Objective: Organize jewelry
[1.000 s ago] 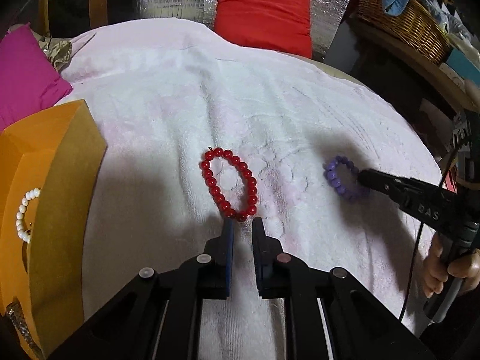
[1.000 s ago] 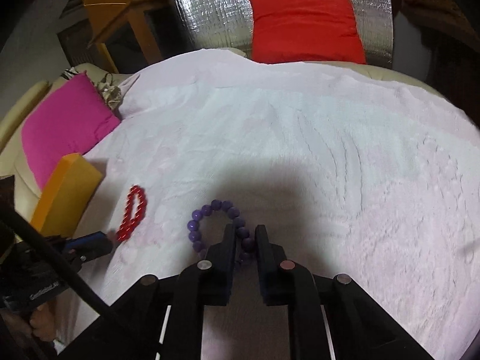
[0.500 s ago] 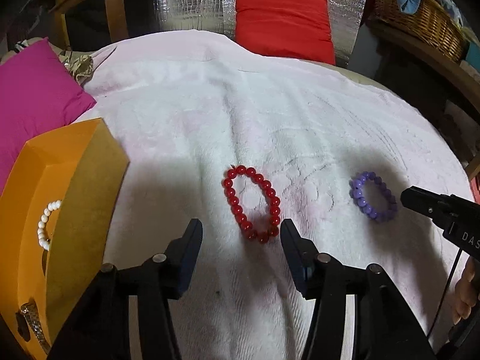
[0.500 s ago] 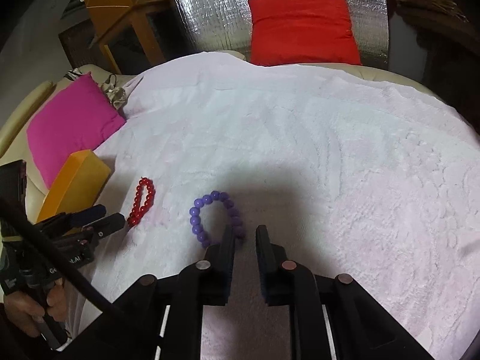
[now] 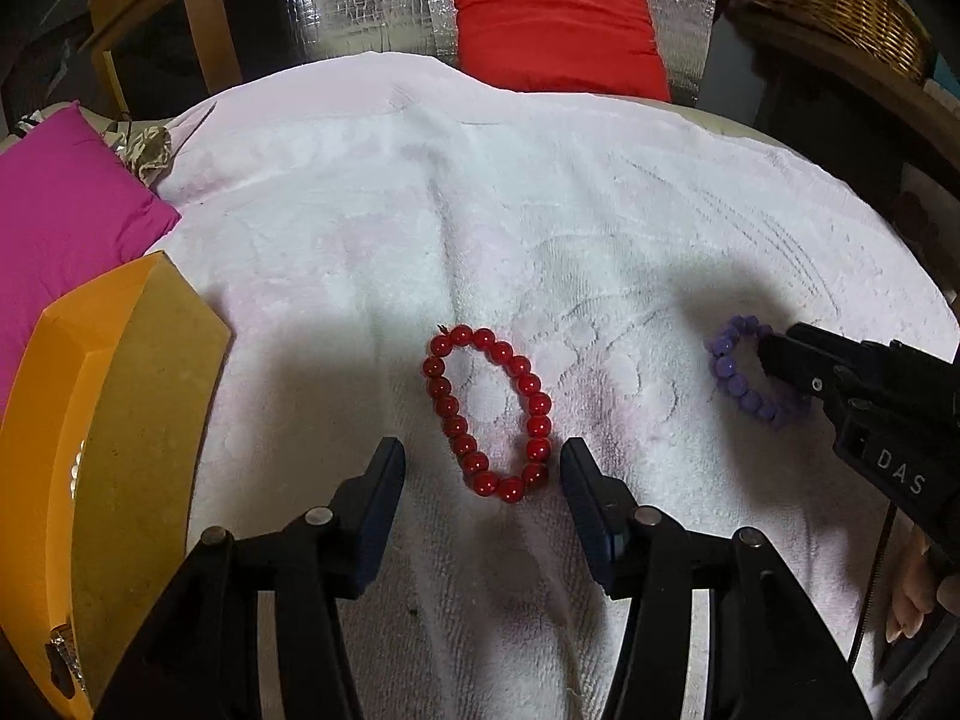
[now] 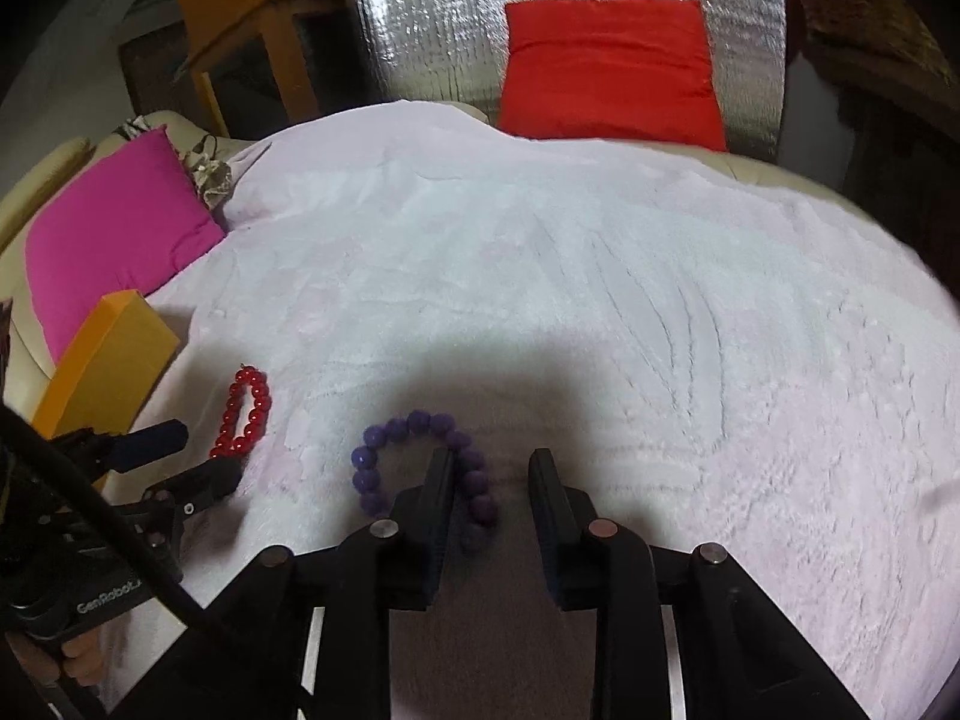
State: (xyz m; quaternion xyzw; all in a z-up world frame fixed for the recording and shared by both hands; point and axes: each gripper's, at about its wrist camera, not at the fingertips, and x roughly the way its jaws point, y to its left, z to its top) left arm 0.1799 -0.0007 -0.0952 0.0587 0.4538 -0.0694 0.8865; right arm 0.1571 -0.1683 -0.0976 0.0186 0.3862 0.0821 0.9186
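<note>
On the white towel (image 5: 540, 228), the left gripper (image 5: 483, 468) stood wide around the red bracelet (image 5: 487, 413). The right gripper (image 6: 489, 471), half open, perhaps straddled the purple bracelet (image 6: 420, 468). Next, both should squeeze and lift toward the orange box (image 5: 108, 420).

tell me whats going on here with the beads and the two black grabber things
A person is tidying jewelry on a white towel, one pair of tongs in each hand. The left tongs are open, straddling the near end of the red bracelet without gripping it. The right tongs are open too, with one finger inside the loop of the purple bracelet, so its near side sits between the fingers. Both bracelets lie flat on the towel. An orange box waits at the left.
</note>
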